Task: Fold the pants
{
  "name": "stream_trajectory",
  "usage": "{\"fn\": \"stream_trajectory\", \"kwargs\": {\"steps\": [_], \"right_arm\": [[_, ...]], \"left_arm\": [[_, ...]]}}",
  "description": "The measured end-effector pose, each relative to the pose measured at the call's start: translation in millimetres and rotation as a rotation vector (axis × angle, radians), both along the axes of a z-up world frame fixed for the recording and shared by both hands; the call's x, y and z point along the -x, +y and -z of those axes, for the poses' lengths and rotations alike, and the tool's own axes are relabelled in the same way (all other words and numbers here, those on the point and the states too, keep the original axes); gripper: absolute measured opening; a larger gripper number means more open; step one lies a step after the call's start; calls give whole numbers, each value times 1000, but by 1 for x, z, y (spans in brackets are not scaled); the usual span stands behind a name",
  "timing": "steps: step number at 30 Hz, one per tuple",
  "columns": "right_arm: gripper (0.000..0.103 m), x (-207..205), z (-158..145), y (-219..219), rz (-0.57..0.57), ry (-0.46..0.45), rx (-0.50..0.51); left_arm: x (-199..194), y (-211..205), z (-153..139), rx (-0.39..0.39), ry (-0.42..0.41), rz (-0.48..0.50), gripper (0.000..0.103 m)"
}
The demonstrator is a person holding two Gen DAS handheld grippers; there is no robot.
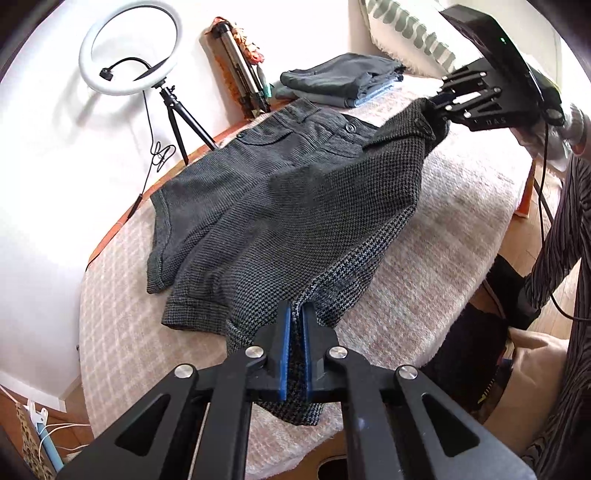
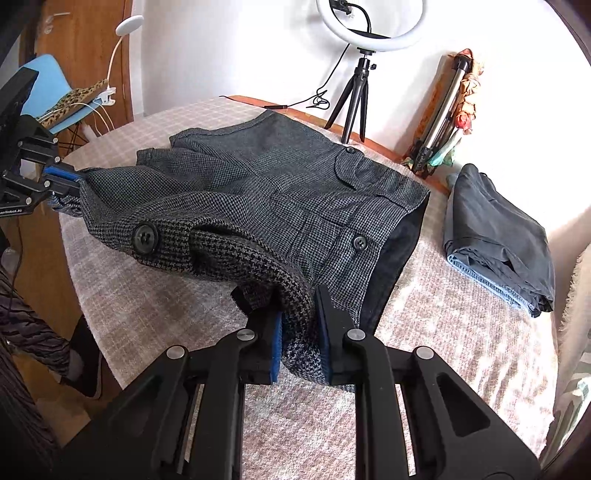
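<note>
Grey houndstooth pants (image 1: 277,192), short in the leg, lie across the checked tablecloth (image 1: 461,221). Their near side is lifted off the cloth at both ends. My left gripper (image 1: 295,310) is shut on the hem of the near leg, with fabric pinched between its blue pads. In the right wrist view this gripper (image 2: 62,177) is at the left edge, holding that hem up. My right gripper (image 2: 295,314) is shut on the waistband corner of the pants (image 2: 277,192), beside a large black button (image 2: 145,238). The left wrist view shows it (image 1: 439,99) at the upper right with the waist raised.
Folded dark pants (image 1: 340,77) (image 2: 495,236) are stacked at the far end of the table. Along the wall side stand a ring light on a tripod (image 1: 129,48) (image 2: 369,22) and a folded tripod (image 2: 439,110). A person's striped sleeve (image 1: 561,240) is at the near edge.
</note>
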State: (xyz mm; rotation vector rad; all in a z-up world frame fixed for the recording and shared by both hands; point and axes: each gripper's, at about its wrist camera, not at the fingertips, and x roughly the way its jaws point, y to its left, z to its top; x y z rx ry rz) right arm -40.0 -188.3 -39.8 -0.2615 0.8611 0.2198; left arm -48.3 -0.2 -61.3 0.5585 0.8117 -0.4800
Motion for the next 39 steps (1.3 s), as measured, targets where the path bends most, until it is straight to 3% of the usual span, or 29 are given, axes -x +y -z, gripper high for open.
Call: {"fn": "stream_trajectory", "kwargs": {"steps": [8, 16, 31, 39], "right_arm": [[16, -21, -25, 9, -15, -42, 40], [15, -74, -35, -16, -3, 14, 21], [15, -158, -65, -31, -14, 11, 115], [15, -210, -49, -47, -2, 55, 153]], "left_arm": [[-41, 17, -40, 64, -74, -60, 3], [-96, 25, -54, 120, -82, -103, 2], [-174, 31, -77, 96, -142, -149, 2], [-236, 14, -78, 62, -154, -164, 2]]}}
